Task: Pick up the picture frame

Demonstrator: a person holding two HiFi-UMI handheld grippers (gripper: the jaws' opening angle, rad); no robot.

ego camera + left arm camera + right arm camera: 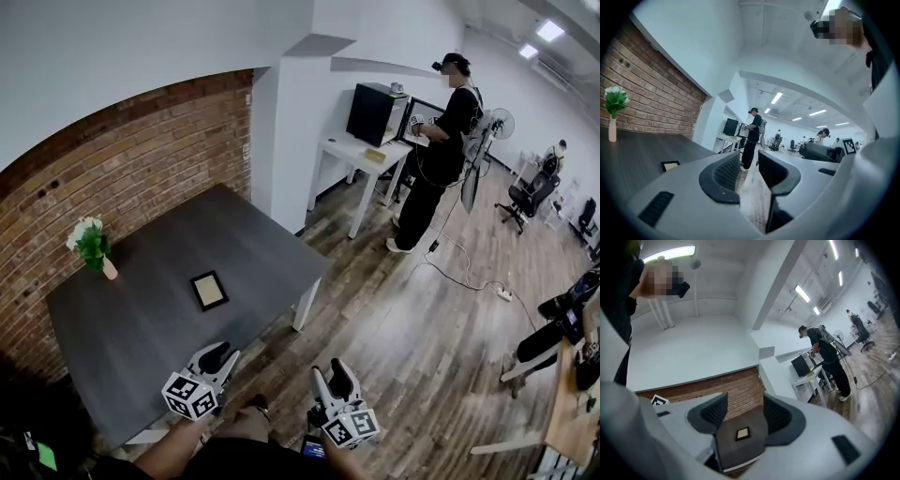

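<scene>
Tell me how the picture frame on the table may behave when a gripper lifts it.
The picture frame lies flat on the dark table, so it probably will not roll or tip. It looks thin and small, likely stiff and light. Its pale centre may be glass, perhaps fragile.

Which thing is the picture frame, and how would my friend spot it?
Find the dark grey table against the brick wall. The picture frame lies flat near its middle. It is small and dark-edged with a pale centre, unlike the flower vase standing upright near the wall.
</scene>
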